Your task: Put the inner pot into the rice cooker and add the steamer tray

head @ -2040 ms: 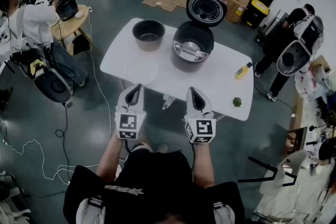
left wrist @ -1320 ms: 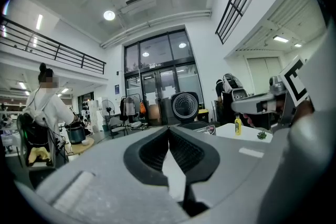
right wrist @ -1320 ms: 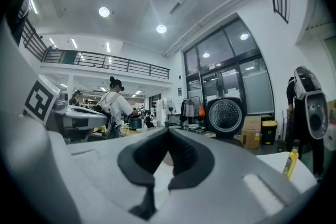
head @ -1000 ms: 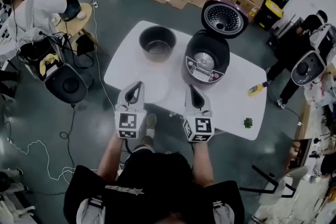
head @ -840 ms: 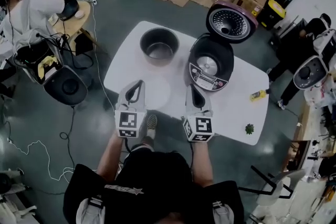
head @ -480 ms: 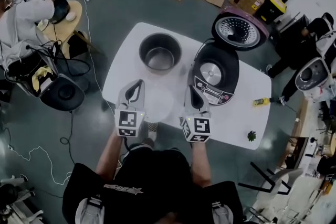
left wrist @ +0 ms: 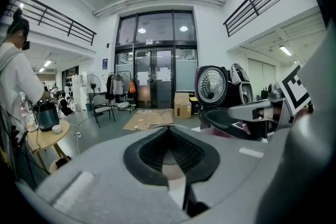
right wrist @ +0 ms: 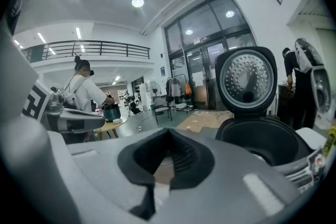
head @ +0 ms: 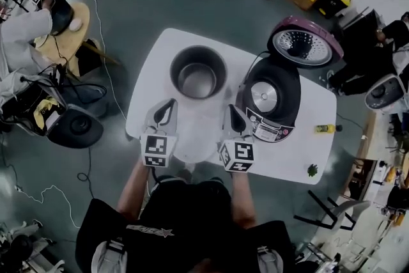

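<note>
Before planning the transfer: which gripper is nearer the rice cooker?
Right. The right gripper is beside the rice cooker; the left gripper is farther left, near the inner pot.

Glossy metal inner pot (head: 198, 72); matt tbl (head: 148, 77)

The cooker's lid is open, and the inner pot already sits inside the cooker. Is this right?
Not quite. The inner pot is not inside the cooker. It stands on the table, to the cooker's left, as the head view shows. The lid is open, as you say.
</note>
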{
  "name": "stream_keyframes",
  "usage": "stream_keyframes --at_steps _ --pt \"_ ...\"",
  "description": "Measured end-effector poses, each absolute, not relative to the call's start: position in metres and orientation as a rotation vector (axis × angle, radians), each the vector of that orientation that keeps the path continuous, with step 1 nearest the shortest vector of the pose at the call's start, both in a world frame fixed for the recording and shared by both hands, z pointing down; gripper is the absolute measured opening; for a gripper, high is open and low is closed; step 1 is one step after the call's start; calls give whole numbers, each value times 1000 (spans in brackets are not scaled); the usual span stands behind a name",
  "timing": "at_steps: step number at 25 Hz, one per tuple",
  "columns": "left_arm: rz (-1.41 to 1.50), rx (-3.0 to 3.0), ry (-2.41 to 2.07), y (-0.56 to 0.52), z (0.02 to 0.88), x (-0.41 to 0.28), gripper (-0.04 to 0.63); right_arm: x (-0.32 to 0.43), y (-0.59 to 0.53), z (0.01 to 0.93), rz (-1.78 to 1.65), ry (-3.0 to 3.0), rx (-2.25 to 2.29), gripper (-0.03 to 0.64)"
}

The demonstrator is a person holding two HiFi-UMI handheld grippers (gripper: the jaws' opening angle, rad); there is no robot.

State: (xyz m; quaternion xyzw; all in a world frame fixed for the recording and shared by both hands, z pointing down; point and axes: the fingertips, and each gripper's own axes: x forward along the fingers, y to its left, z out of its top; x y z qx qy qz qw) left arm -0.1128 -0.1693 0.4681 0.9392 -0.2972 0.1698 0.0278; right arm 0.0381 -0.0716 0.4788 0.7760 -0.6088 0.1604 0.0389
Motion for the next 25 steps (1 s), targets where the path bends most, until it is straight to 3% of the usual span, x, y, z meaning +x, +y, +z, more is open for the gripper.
stream_keyframes --at_steps 3,6,9,11,25 --pt "566 2837 -887 -184 488 -110 33 40 -85 496 570 -1844 2392 25" --pt "592 2783 -844 -196 505 -104 172 41 -100 510 656 -1862 2415 173" --pt "594 2712 -812 -207 523 -99 252 44 -113 525 747 -1862 2434 251" --pt "607 2675 -804 -216 533 -94 293 47 -121 537 805 -1843 2432 253" --pt "735 2582 -832 -262 594 -81 299 76 -155 604 961 -1706 2407 265"
